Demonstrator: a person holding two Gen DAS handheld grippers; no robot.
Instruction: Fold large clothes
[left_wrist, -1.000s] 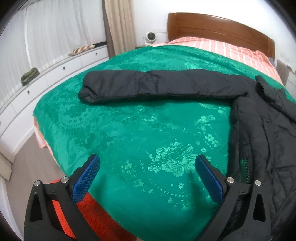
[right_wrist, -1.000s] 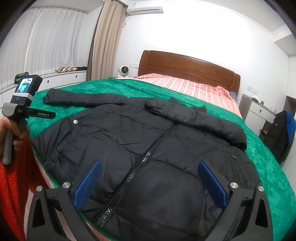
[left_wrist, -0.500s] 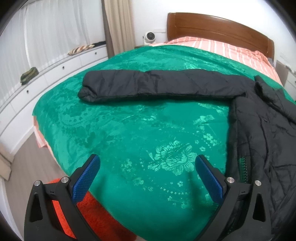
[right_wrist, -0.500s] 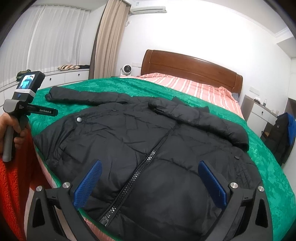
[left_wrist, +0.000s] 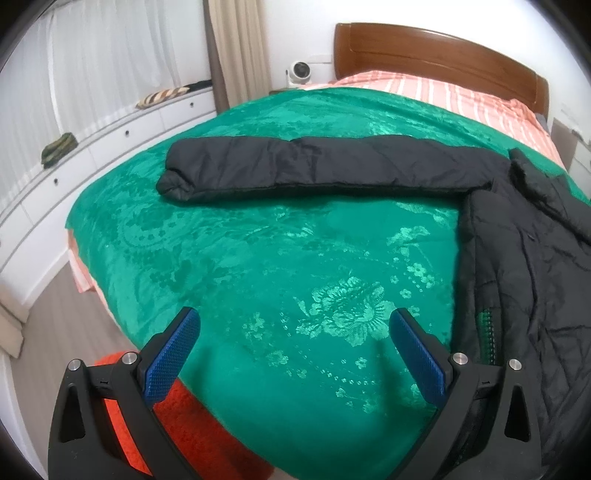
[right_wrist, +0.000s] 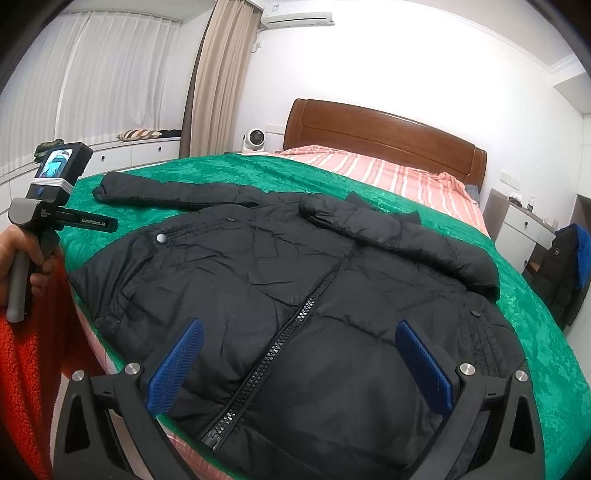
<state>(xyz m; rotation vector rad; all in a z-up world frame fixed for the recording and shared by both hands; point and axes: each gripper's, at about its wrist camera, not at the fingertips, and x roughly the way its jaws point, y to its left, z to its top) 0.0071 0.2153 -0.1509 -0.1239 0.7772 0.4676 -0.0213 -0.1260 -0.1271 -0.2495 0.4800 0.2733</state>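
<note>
Black padded jacket (right_wrist: 295, 295) lies flat, zipped and front up on the green bed (left_wrist: 258, 258), one sleeve (left_wrist: 314, 170) stretched toward 10 o'clock (ready, I judge, for folding in). Both the left gripper (left_wrist: 293, 354) and right gripper (right_wrist: 299, 365) hover with fingers spread wide, gripping nothing.

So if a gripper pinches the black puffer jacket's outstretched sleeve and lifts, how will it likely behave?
The sleeve will probably droop and bend from the pinch point, since it looks soft and padded. The black puffer jacket likely feels light for its bulk, given the quilted fill. Its shell looks smooth, so it may slip against the green bedspread.
</note>
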